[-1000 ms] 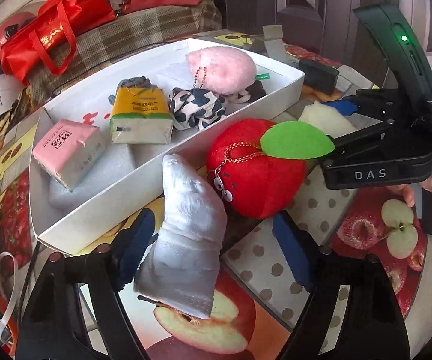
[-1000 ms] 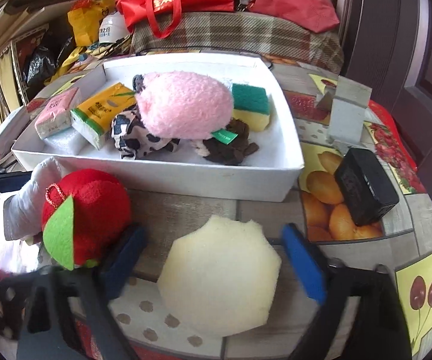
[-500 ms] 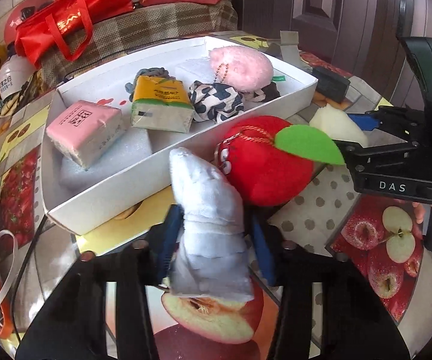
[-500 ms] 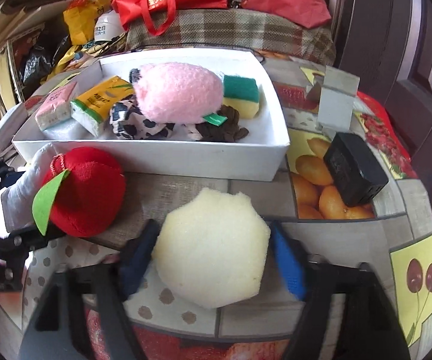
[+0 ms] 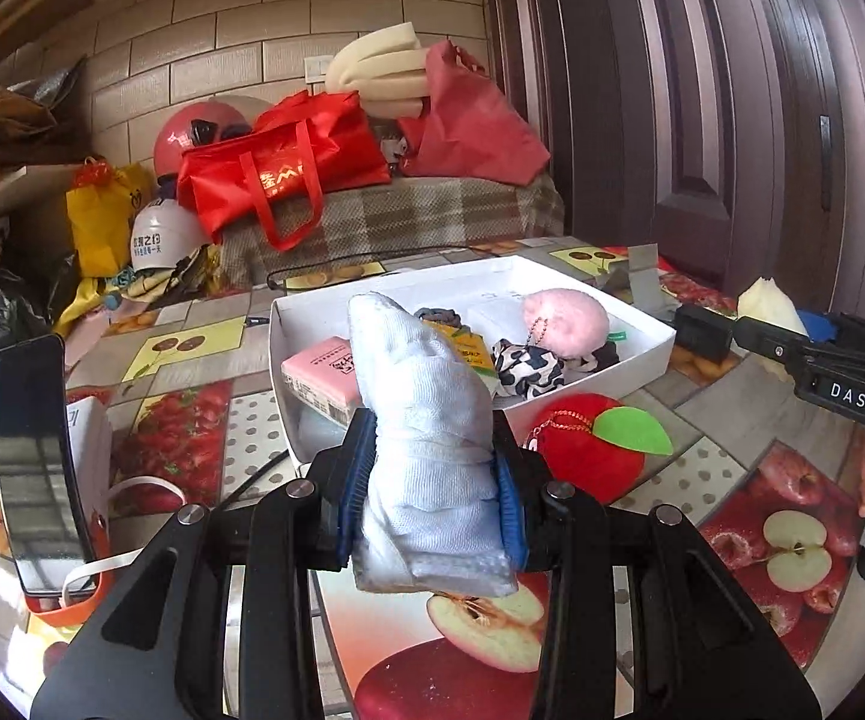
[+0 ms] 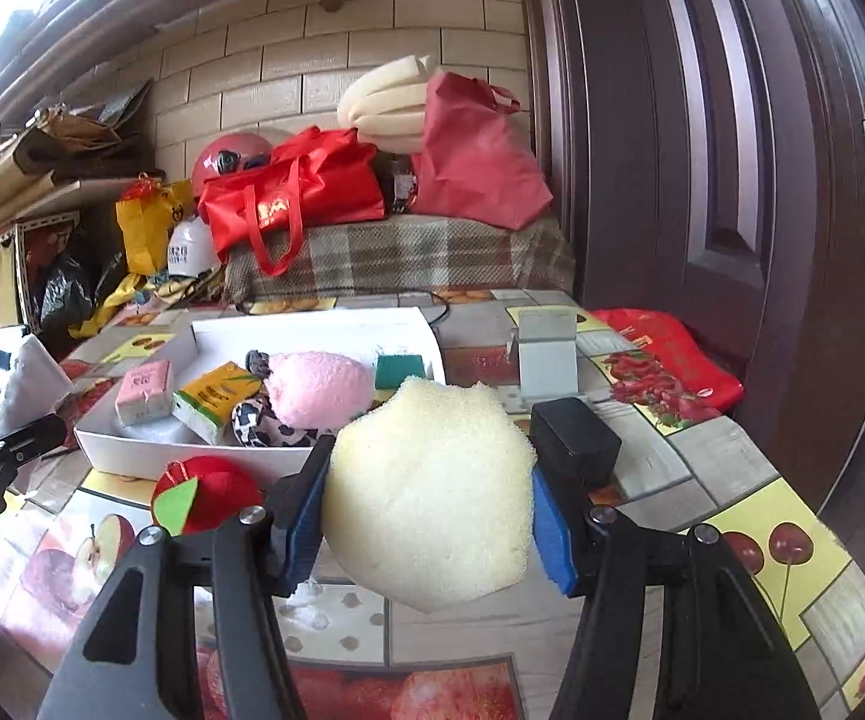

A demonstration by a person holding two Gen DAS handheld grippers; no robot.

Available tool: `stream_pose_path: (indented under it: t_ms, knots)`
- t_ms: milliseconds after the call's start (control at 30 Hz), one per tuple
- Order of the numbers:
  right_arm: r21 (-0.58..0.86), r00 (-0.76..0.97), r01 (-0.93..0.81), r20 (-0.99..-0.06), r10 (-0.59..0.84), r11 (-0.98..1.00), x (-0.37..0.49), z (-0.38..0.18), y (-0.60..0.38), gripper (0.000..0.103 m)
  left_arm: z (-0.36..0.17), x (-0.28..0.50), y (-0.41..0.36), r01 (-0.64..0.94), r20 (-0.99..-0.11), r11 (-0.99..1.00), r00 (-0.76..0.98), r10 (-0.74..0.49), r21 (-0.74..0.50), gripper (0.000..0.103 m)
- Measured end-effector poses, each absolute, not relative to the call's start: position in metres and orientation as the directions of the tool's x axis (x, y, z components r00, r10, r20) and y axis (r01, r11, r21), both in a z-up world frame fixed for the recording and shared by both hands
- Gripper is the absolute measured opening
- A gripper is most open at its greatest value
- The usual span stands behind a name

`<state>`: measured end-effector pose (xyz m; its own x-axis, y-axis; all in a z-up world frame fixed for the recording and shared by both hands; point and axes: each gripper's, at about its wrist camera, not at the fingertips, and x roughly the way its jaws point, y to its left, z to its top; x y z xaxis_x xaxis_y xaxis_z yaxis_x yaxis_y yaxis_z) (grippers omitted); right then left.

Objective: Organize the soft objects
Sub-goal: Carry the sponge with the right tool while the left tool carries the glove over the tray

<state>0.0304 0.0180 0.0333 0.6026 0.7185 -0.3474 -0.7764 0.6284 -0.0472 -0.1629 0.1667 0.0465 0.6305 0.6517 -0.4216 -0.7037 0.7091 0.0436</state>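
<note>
The right gripper (image 5: 792, 330) body reads "DAS" in white letters. A red bag (image 5: 279, 171) behind the table (image 5: 702, 480) carries gold print, and a white helmet (image 5: 159, 240) carries dark characters; you cannot read either at this size. The pink packet (image 5: 318, 375) and the yellow packet (image 6: 213, 399) in the white box (image 5: 642, 354) are also printed, but the text is illegible.

Your left gripper (image 5: 432, 480) is closed tightly on the white sock (image 5: 426, 438), blue pads pressed into its sides. The sock is clear of the table, upright, in front of the box. Your right gripper (image 6: 429, 504) is closed on the yellow sponge (image 6: 432, 492), held above the table near the box's front wall.

The sock hides part of the box contents in the left view. The sponge hides the box's near right corner in the right view. A dark item beside the pink plush (image 6: 318, 387) is probably fabric; its shape is unclear.

One second ago both grippers stood open around their items on the table. Both items have since been clamped and raised. The red apple plush (image 5: 591, 450) remains on the table beside the box.
</note>
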Motion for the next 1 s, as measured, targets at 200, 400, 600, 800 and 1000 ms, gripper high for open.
stream_pose_path:
  t_ms: [200, 400, 600, 800, 1000]
  knots:
    - [-0.077, 0.600, -0.781, -0.366, 0.711, 0.620, 0.024, 0.029, 0.029, 0.059, 0.042, -0.159, 0.183, -0.732, -0.452, 0.681, 0.608, 0.652, -0.003, 0.036]
    - [-0.072, 0.598, -0.781, -0.369, 0.711, 0.620, 0.026, 0.030, 0.041, 0.059, 0.043, -0.146, 0.194, -0.749, -0.451, 0.663, 0.587, 0.672, 0.013, 0.036]
    - [-0.053, 0.589, -0.783, -0.382, 0.712, 0.619, 0.034, 0.031, 0.058, 0.059, 0.041, -0.138, 0.215, -0.765, -0.475, 0.644, 0.571, 0.669, -0.012, 0.036]
    - [-0.034, 0.559, -0.798, -0.416, 0.717, 0.602, 0.045, 0.029, 0.084, 0.059, 0.042, -0.130, 0.234, -0.792, -0.477, 0.611, 0.536, 0.696, 0.001, 0.036]
    - [-0.027, 0.502, -0.833, -0.454, 0.736, 0.552, 0.050, 0.025, 0.111, 0.059, 0.041, -0.112, 0.257, -0.798, -0.482, 0.601, 0.511, 0.712, 0.040, 0.036]
